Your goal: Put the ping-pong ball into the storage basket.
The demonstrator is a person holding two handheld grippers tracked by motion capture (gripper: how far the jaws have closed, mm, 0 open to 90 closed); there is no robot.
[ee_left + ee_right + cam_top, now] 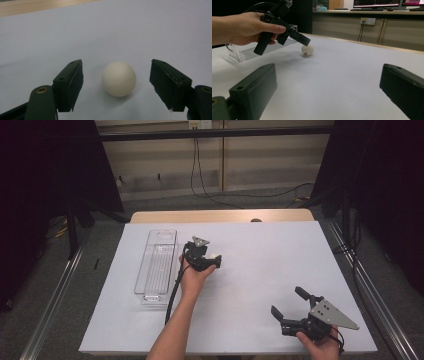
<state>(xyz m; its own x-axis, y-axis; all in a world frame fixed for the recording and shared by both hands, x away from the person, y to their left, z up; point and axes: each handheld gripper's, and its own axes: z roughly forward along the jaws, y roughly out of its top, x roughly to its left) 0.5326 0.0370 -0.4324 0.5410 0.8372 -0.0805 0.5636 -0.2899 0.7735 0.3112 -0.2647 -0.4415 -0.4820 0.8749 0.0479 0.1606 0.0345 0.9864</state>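
A cream-white ball [119, 78] rests on the white table cover [260, 265], left of the middle. My left gripper [117, 67] points down at it with one jaw on each side. Gaps show between the ball and both pads, so the jaws are open around it. The right gripper view shows that left gripper [303, 41] from the side, tilted over the ball [307, 50], which sits on the surface. My right gripper [286, 301] lies near the front right corner with its jaws wide open and nothing between them.
A clear plastic tray [157, 262] lies lengthways just left of the left hand. A strip of wooden table edge [220, 216] shows past the far end of the cover. Dark curtains and metal rails flank the table.
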